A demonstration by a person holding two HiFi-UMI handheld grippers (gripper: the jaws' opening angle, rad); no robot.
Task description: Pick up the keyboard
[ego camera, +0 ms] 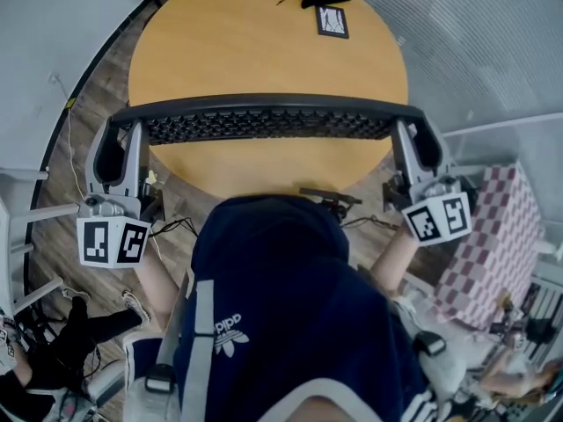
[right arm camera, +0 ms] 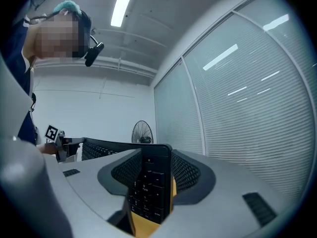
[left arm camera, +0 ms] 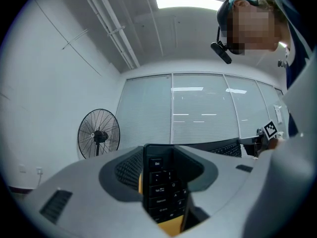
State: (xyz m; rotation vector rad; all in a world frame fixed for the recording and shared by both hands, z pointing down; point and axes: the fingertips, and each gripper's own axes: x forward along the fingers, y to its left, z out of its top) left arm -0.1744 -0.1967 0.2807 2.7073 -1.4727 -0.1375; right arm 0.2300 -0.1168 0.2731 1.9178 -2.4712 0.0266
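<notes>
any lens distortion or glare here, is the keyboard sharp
Head view: even light; the long black keyboard sharp but bowed over the round wooden table. Left gripper view: fisheye, dark corners, white ceiling strip light blown out, keys crisp between the jaws. Right gripper view: same fisheye, glass wall frames curve.

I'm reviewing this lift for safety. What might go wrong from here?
1. The keyboard is clamped only at its two short ends, by the left hand-held gripper and right hand-held gripper; if either grip slips, that end may drop onto the table.
2. If the two sides move unevenly, the keyboard could twist out of the jaws.
</notes>
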